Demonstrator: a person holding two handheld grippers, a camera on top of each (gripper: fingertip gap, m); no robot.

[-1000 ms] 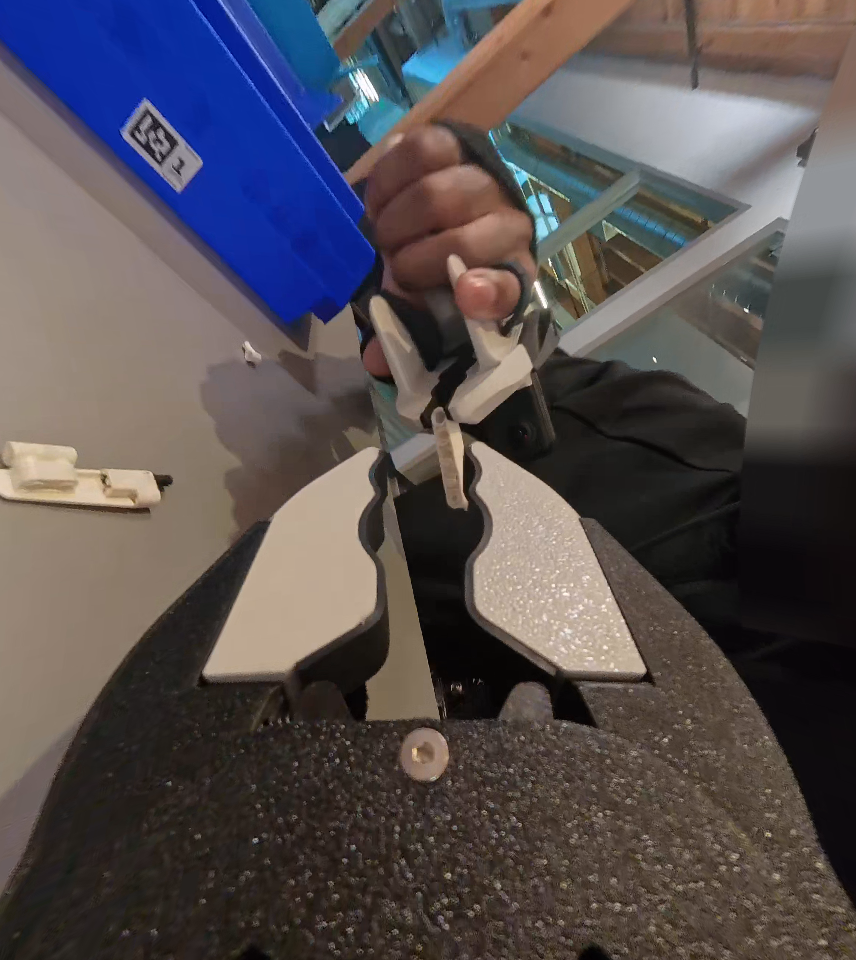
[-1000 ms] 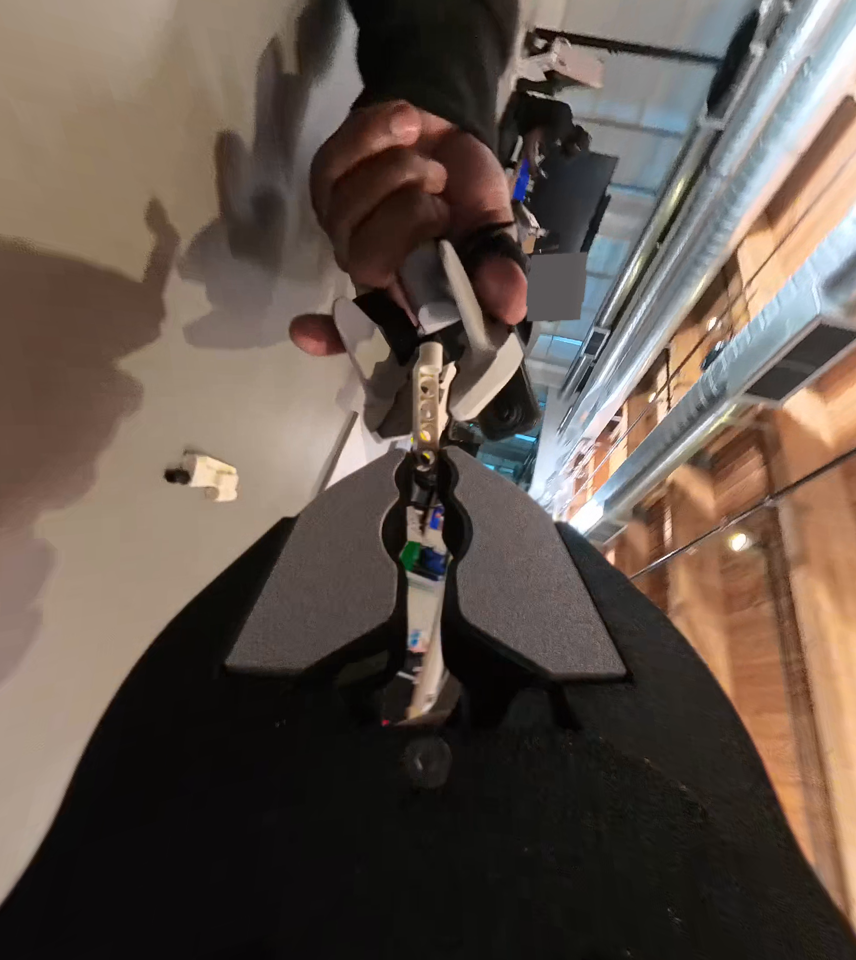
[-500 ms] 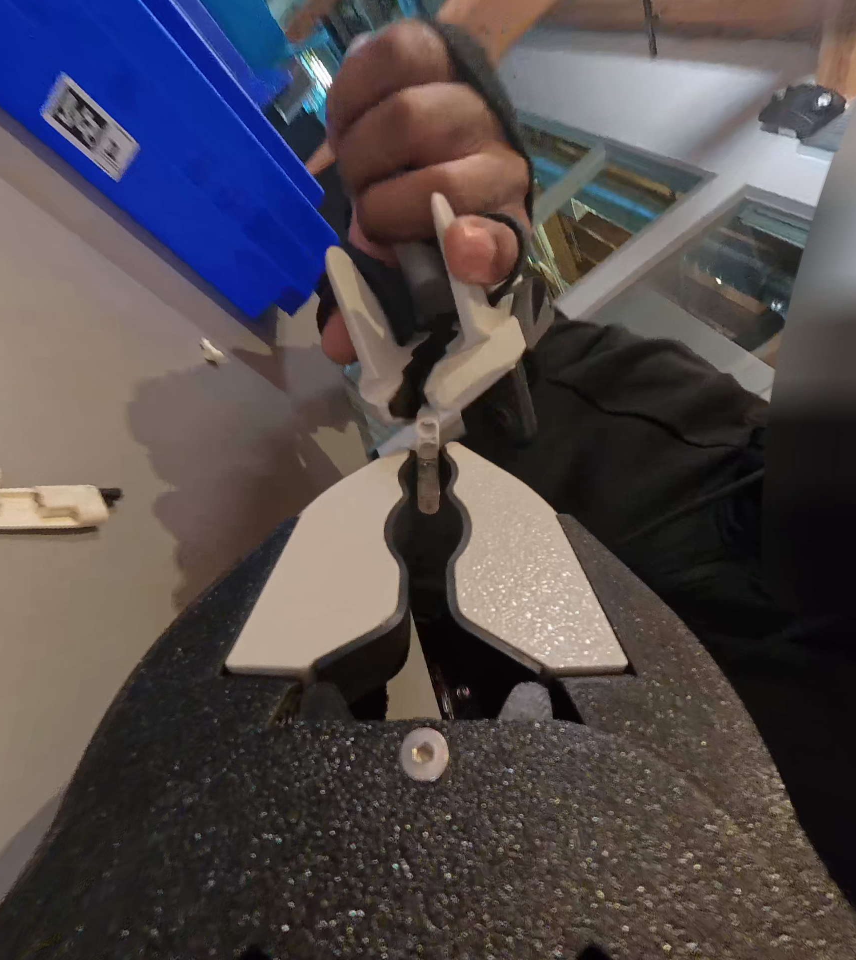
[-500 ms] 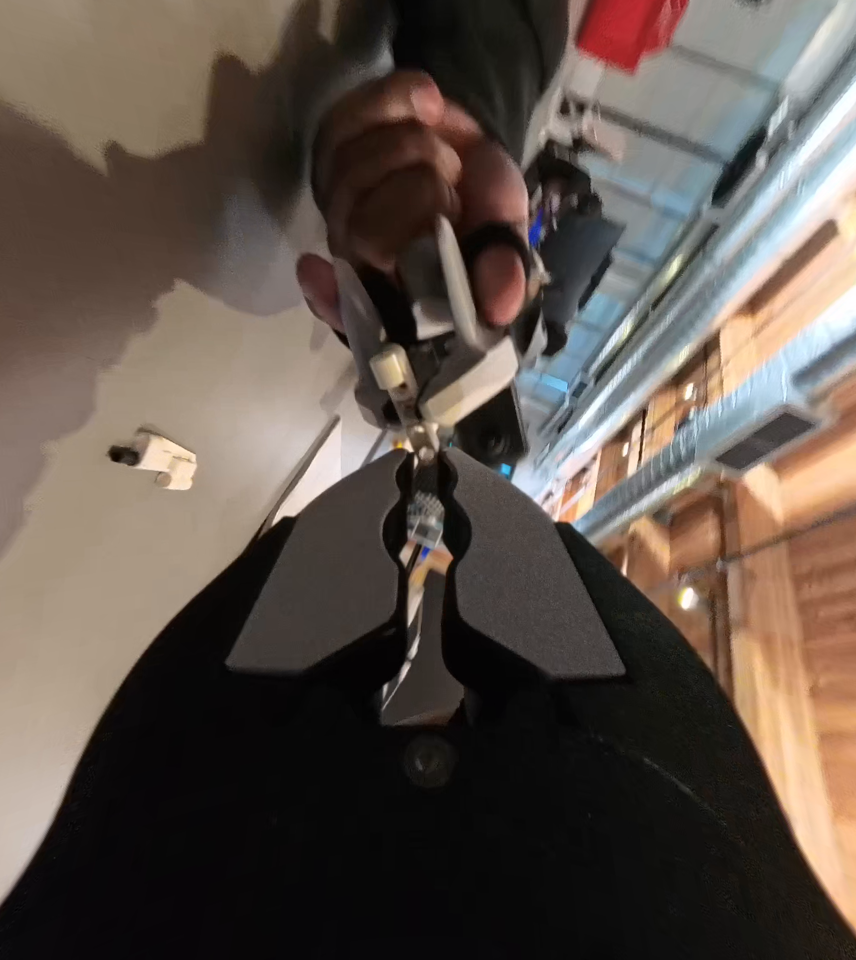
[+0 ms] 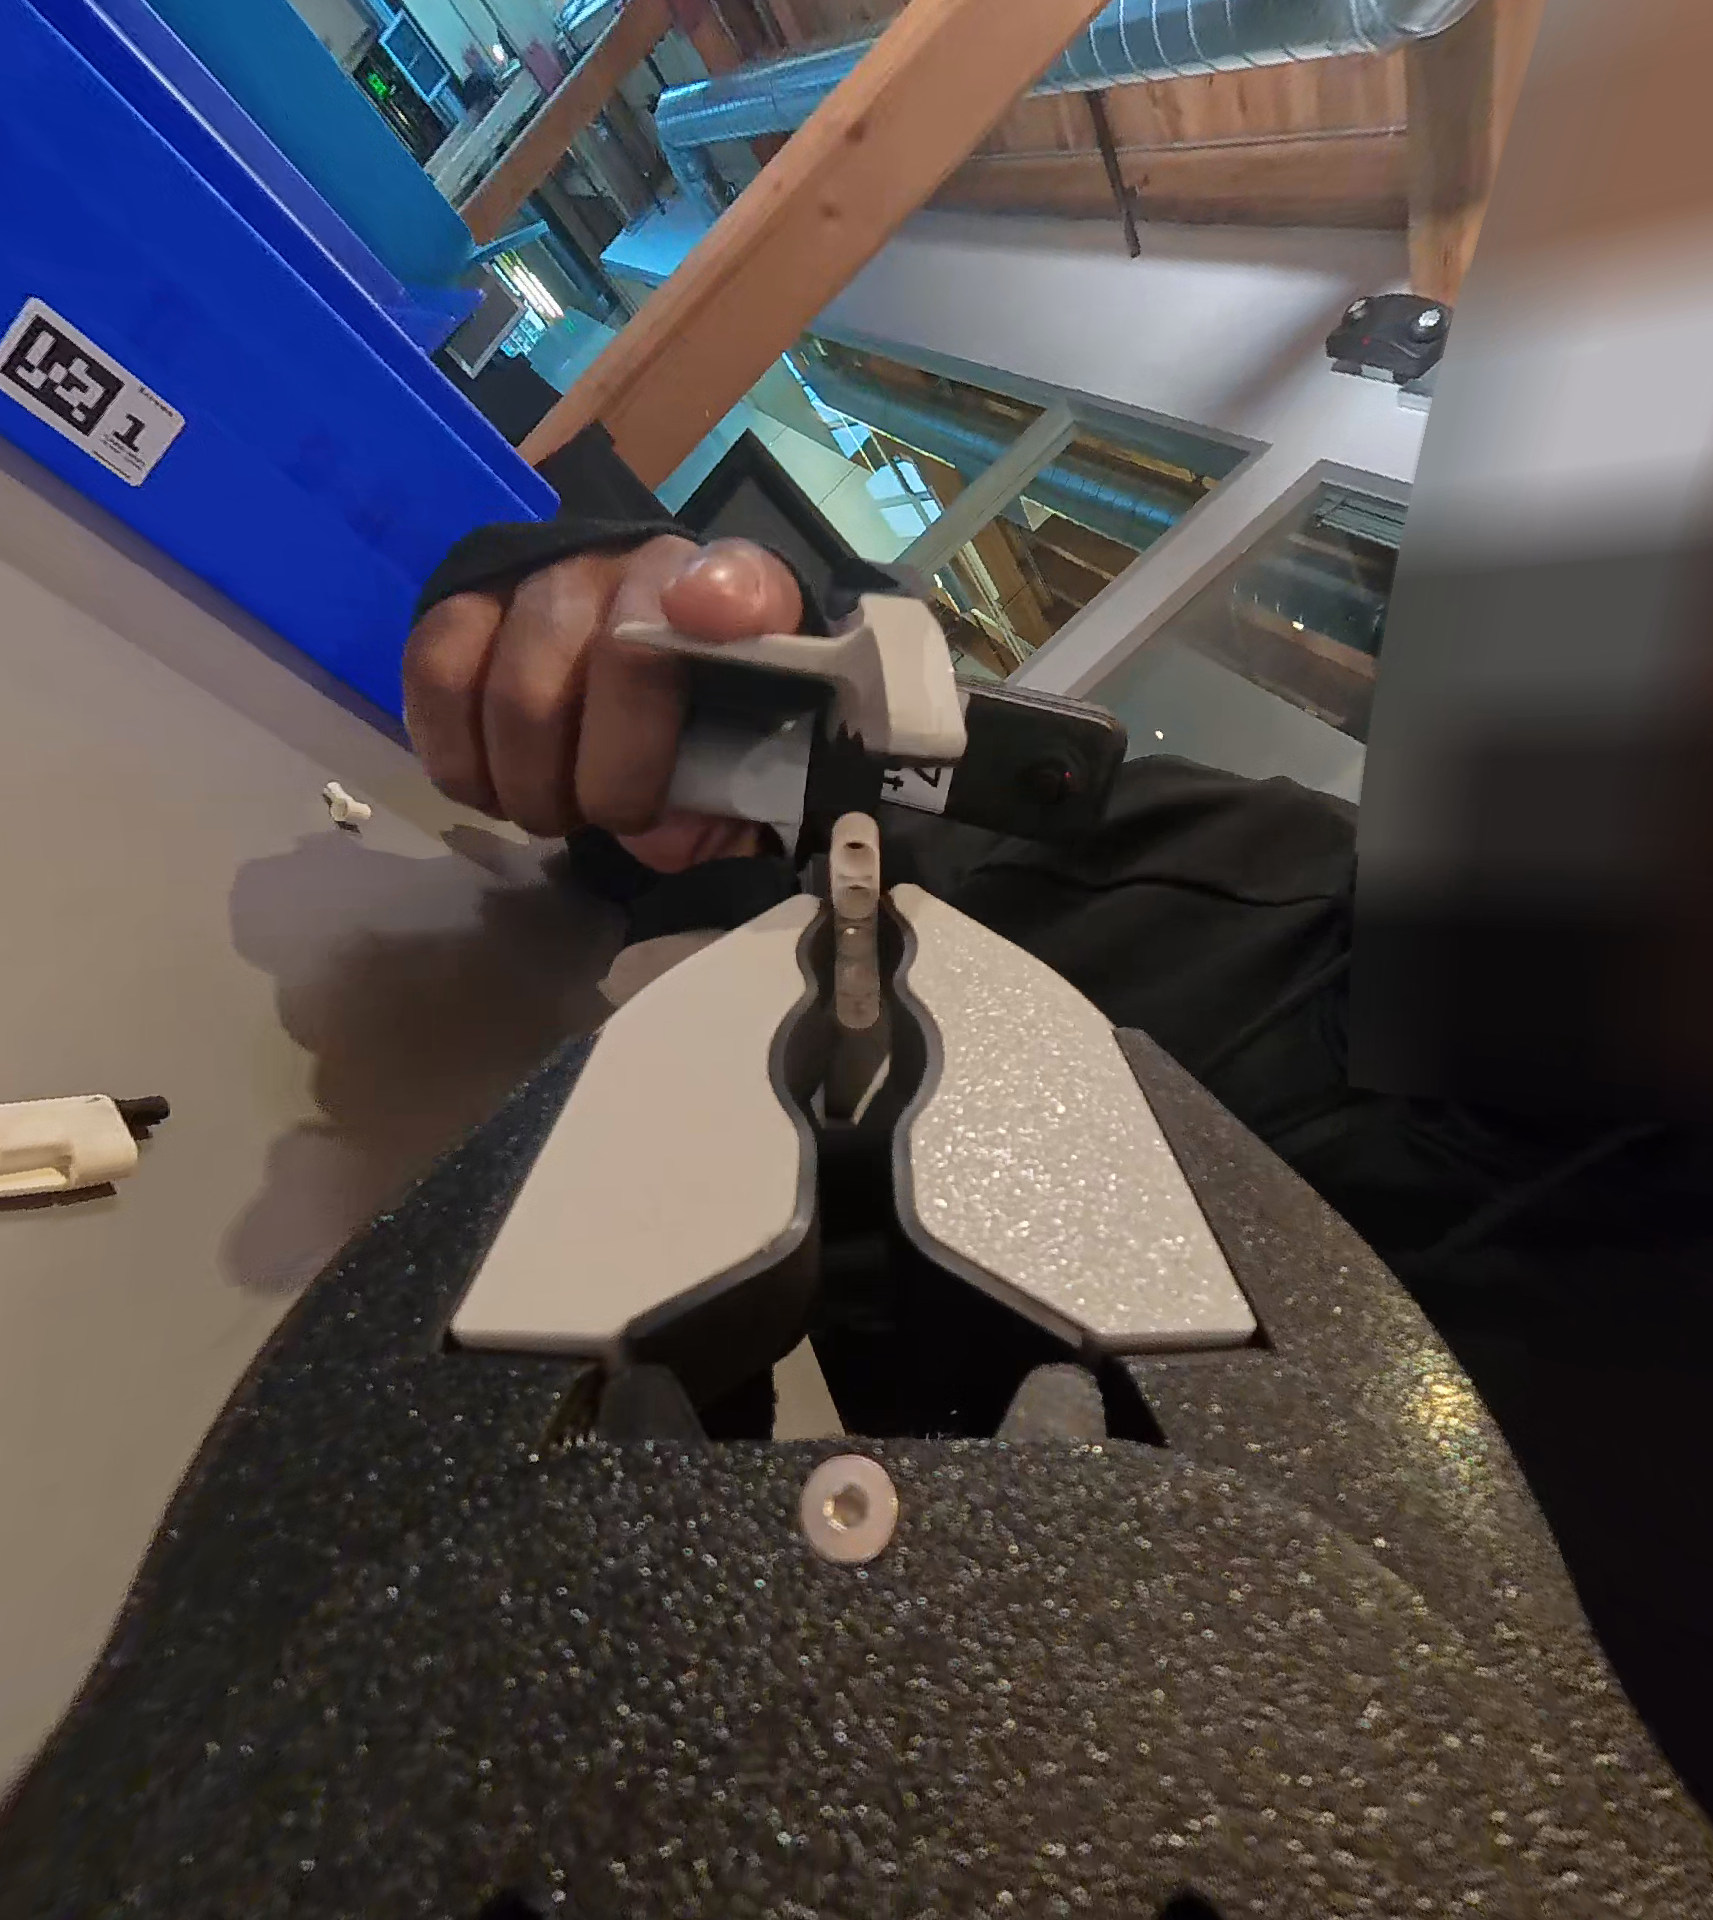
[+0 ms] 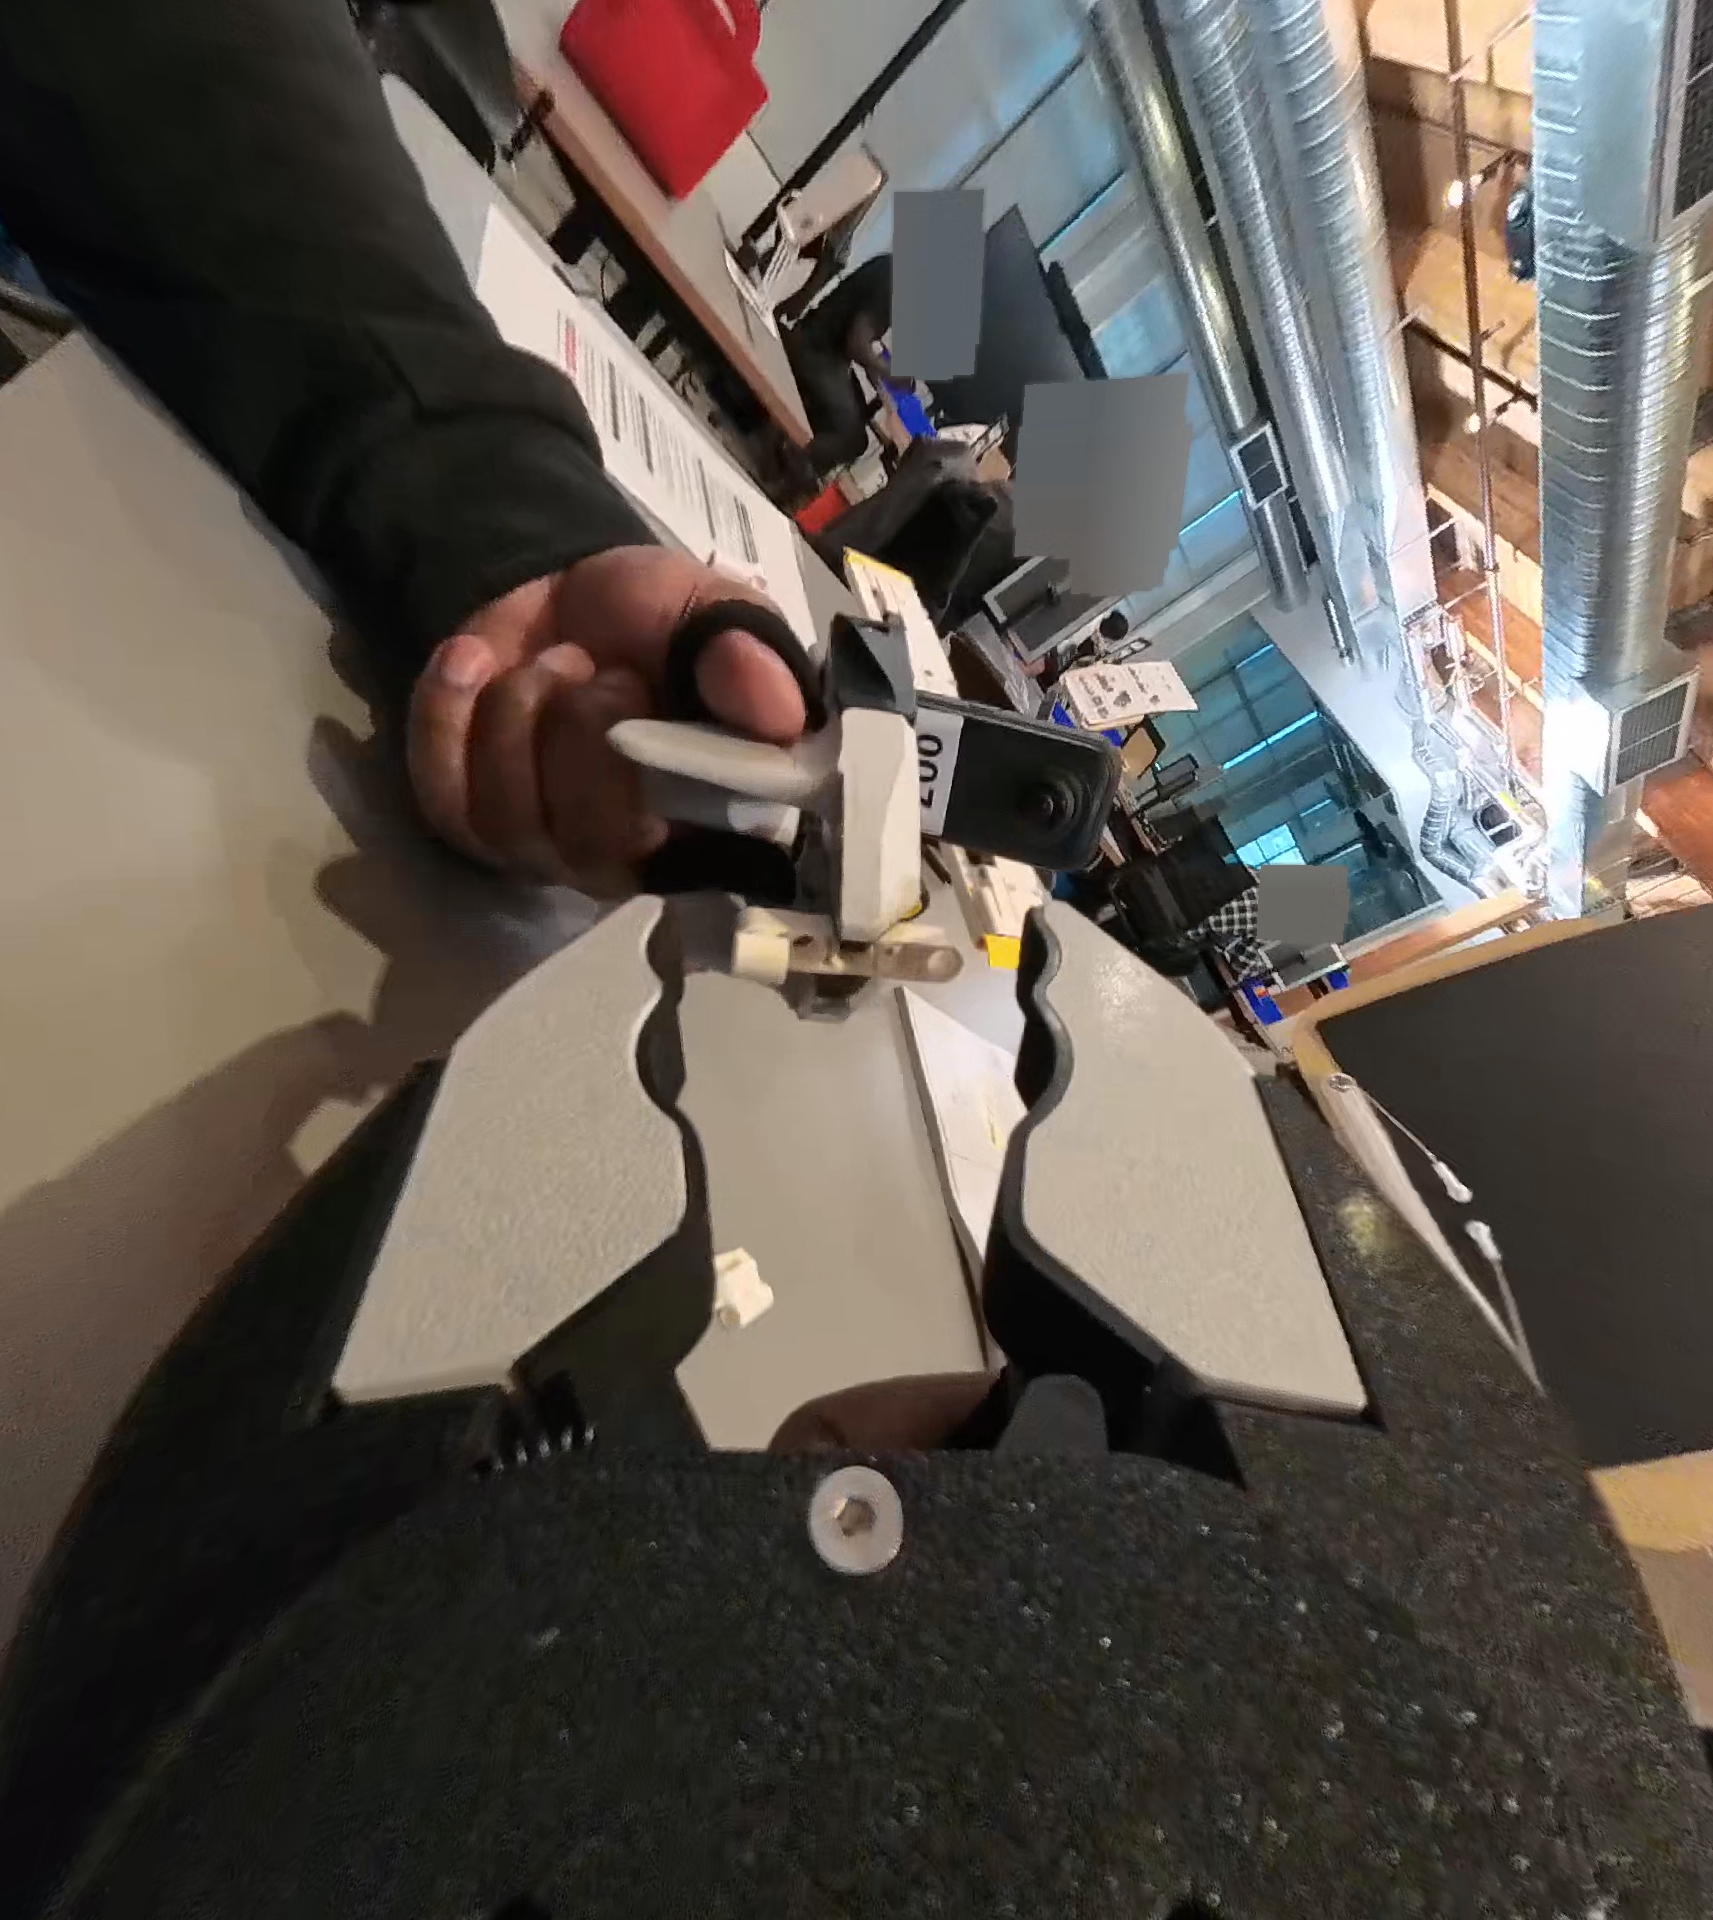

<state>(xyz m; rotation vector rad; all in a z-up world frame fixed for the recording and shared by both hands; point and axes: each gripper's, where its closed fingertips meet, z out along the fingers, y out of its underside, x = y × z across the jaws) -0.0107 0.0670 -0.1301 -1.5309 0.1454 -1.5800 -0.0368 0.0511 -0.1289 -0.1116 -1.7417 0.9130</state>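
My left gripper (image 5: 852, 902) is shut on a thin pale strip with holes (image 5: 850, 862), which sticks out past its fingertips. In the right wrist view this strip (image 6: 909, 961) lies crosswise in the left gripper's tips, with a small white block (image 6: 764, 951) on its left end. My right gripper (image 6: 847, 925) is open, its fingers (image 6: 561, 1091) standing wide on either side of the strip without touching it. A hand (image 6: 561, 758) holds the left gripper just ahead of it. The right gripper's body (image 5: 899, 675) and the hand on it show just beyond the strip.
A blue bin (image 5: 208, 312) stands on the grey table (image 5: 104, 831) at the upper left. A white assembly (image 5: 21, 1148) and a small white pin (image 5: 345, 805) lie on the table. A small white piece (image 6: 743, 1288) lies below my right gripper. A black panel (image 6: 1558, 1143) is at the right. The grippers are tip to tip, or close to it.
My left gripper closed on the strip. My right gripper, shut on the strip before, has opened wide and let it go. Both grippers turned about a quarter turn against each other.
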